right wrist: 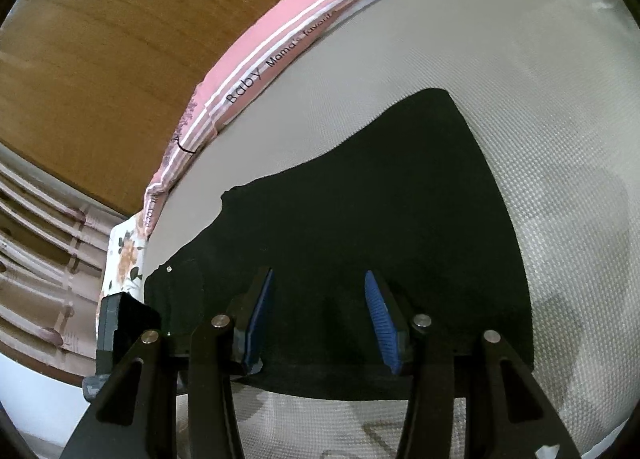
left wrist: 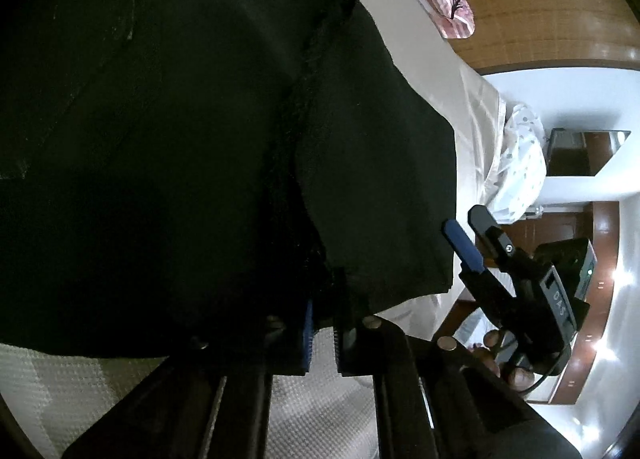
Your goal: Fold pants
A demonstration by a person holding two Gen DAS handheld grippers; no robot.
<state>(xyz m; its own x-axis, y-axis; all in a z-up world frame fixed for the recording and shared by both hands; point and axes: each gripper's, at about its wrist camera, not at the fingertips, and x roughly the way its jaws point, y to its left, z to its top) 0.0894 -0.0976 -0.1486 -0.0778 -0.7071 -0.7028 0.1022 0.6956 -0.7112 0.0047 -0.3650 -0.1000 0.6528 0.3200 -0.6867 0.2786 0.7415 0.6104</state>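
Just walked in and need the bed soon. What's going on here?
A person is folding black pants on the white textured bedcover, with handheld tongs in each hand. The left tongs are shut on the near edge of the fabric. The right tongs are open over the pants, gripping nothing. A pink striped pillow lies along the wooden headboard.
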